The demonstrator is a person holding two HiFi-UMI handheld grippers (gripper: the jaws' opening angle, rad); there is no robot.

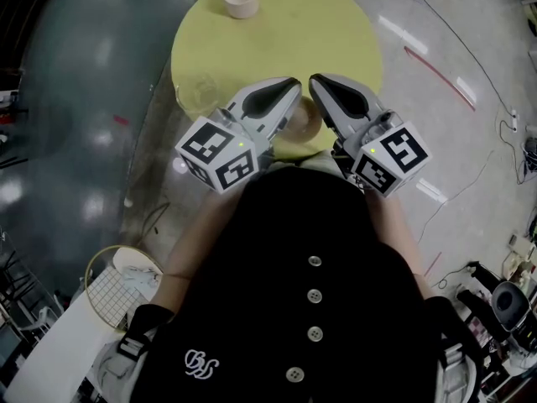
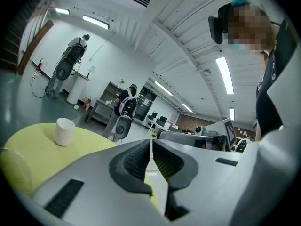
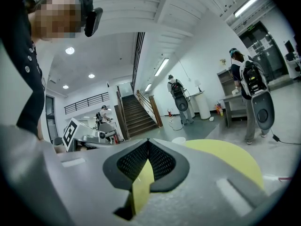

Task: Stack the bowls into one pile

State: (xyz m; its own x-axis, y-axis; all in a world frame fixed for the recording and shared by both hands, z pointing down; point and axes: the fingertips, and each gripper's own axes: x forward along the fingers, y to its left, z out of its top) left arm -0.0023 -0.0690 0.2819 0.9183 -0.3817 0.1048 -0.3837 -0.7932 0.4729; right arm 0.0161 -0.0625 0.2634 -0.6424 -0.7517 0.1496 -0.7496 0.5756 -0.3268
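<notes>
A round yellow table (image 1: pixel 210 49) stands on a glossy grey floor (image 1: pixel 84 107). Off the table's right edge a red strip (image 1: pixel 432 75) lies on the floor. A yellow-rimmed round wire grid (image 1: pixel 105 296) rests well off the near left edge.

Head view looks steeply down on the yellow desk (image 1: pixel 277 32). Cameras on left tongs (image 1: pixel 297 84) and right tongs (image 1: pixel 313 81) look near-level, close along their jaws; all share the desk.

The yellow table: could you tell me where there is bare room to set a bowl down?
Free: the table's middle and right, from the white bowl at the far edge toward you. Crowded: the near edge, with left gripper, right gripper and a beige bowl.
</notes>
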